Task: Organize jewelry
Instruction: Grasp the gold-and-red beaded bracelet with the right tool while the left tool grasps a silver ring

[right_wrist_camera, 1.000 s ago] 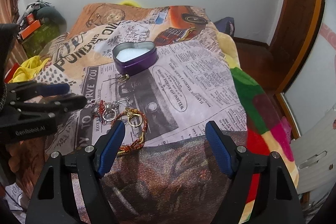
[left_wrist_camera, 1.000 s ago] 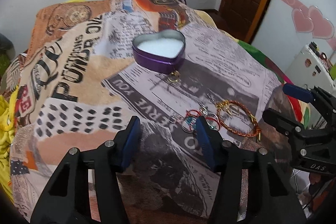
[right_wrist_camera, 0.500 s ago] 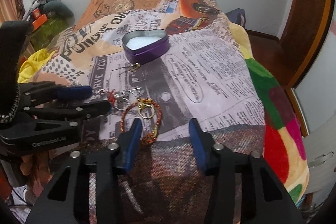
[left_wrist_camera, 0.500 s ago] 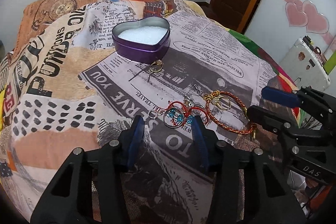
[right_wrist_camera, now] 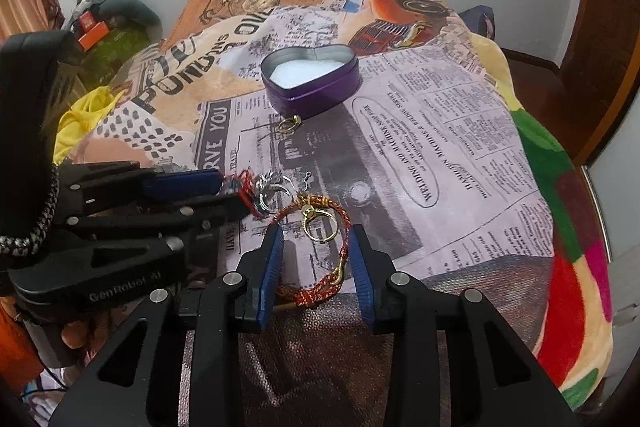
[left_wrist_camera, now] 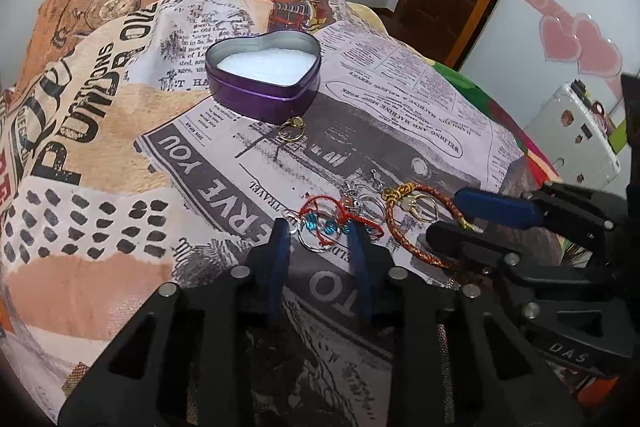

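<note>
On the newsprint-patterned bedspread [left_wrist_camera: 120,131], the left tool [left_wrist_camera: 318,227] has just been narrowing its jaws; they stand a little apart around the red thread bracelet with blue beads and silver rings [left_wrist_camera: 324,227], pads not clearly pressing it. At two o'clock from it lies the red-and-gold braided cord bracelet [right_wrist_camera: 320,223], with a gold ring [right_wrist_camera: 318,227] inside its loop. The right tool [right_wrist_camera: 314,247] has also been closing, its jaws still apart either side of that cord. At twelve o'clock sits the open purple heart-shaped tin [left_wrist_camera: 264,75], a small gold ring [left_wrist_camera: 292,129] touching its front.
</note>
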{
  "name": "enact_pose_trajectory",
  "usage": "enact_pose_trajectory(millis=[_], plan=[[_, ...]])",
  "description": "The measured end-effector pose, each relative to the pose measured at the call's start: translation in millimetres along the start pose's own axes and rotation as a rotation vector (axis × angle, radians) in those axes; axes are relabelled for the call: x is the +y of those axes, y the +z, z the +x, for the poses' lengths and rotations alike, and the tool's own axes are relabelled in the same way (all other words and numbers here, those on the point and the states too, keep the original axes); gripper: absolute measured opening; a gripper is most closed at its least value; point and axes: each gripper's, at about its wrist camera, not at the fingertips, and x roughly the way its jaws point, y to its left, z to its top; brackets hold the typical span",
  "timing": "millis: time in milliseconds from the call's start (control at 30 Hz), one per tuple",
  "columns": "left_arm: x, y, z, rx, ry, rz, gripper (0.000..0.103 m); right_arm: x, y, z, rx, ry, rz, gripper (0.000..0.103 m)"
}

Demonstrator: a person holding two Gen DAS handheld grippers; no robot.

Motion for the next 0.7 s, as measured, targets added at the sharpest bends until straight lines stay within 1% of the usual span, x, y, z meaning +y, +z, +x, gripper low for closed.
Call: enact_pose_trajectory(millis=[133, 533, 700], plan=[[4.7, -0.4, -1.9, -0.007, -0.02, -0.022, 0.026, 0.6, -0.2, 3.0, 0.012, -0.001, -0.002, 0.03], [1.5, -3.2, -0.9, -0.002, -0.007, -0.002, 0.026, -0.4, 4.5, 11.4, 0.015, -0.005, -0.007, 0.03], [2.1, -2.8, 0.2, -0.006, -0.009, -0.002, 0.026, 3.8, 4.0, 15.7, 0.003, -0.022, -0.03, 0.029]])
